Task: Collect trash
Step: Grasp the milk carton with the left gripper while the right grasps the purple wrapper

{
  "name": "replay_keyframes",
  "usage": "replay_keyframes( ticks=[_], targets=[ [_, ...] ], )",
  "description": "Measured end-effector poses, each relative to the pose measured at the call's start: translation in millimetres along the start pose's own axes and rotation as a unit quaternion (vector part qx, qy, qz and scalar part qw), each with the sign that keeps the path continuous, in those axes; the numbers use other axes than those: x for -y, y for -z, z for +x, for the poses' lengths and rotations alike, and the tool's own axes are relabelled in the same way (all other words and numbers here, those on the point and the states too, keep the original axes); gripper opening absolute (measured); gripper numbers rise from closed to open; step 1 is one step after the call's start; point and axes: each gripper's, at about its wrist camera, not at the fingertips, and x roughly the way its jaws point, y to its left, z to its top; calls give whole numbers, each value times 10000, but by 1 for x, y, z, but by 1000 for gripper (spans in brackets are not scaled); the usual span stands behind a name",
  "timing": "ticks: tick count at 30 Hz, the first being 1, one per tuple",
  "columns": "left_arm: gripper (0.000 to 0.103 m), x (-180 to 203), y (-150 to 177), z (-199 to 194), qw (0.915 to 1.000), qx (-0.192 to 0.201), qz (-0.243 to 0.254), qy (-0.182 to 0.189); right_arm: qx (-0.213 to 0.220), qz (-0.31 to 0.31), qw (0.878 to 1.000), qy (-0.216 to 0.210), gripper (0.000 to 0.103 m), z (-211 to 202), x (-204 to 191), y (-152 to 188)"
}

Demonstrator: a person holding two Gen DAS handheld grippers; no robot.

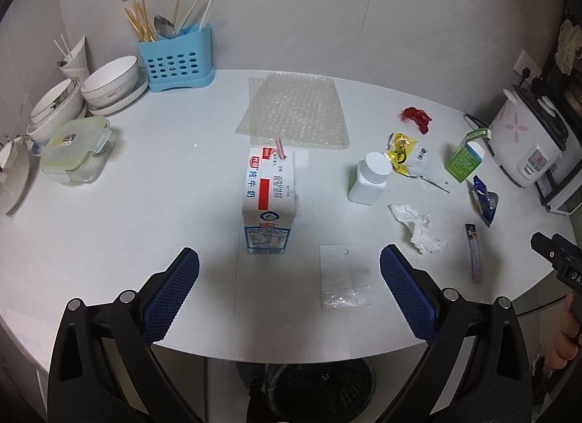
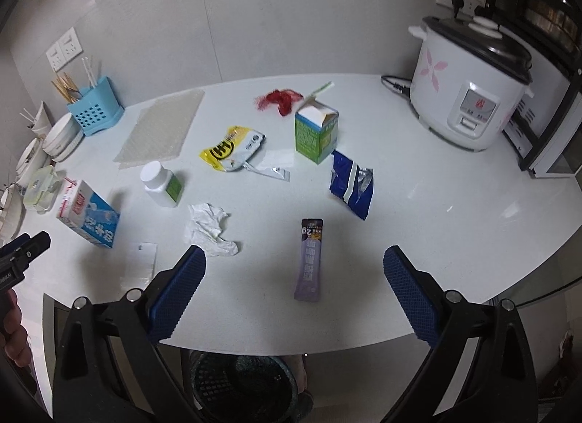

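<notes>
- White counter point(image 1: 145, 186): the near edge curves just below both grippers; a dark mesh bin point(image 2: 240, 383) stands on the floor under that edge.
- Open surface lies left of the milk carton point(image 1: 268, 201); crockery and a blue utensil caddy point(image 1: 176, 59) crowd the far-left corner, and a rice cooker point(image 2: 469, 95) occupies the far right.
- Carton print reads "纯牛奶"; a straw stands in its top. The purple sachet point(image 2: 310, 259) shows "29". Yellow wrapper point(image 2: 232, 148) lettering is not legible.
- Left gripper point(image 1: 289, 270): fingers spread wide, empty, the carton just beyond them.
- Right gripper point(image 2: 294, 270): fingers spread wide, empty, the sachet lying flat between them, apart from both.
- Crumpled tissue point(image 2: 207, 228), white bottle point(image 2: 160, 183), green carton point(image 2: 316, 132) and blue packet point(image 2: 351, 186) lie scattered mid-counter.
</notes>
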Motion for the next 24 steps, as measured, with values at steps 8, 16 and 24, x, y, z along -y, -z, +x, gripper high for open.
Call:
replay_keyframes(
  ticks=[8, 16, 24],
  targets=[
    [97, -20, -11, 49, 9997, -220, -38, -71, -547, 242, 9979, 262, 87, 52, 10, 1],
    [96, -29, -21, 82, 9994, -346, -49, -19, -1153, 631, 9909, 282, 72, 94, 29, -1],
    [88, -30, -22, 100, 9987, -496, 45, 56, -1487, 620, 9866, 244, 56, 121, 18, -2]
  ],
)
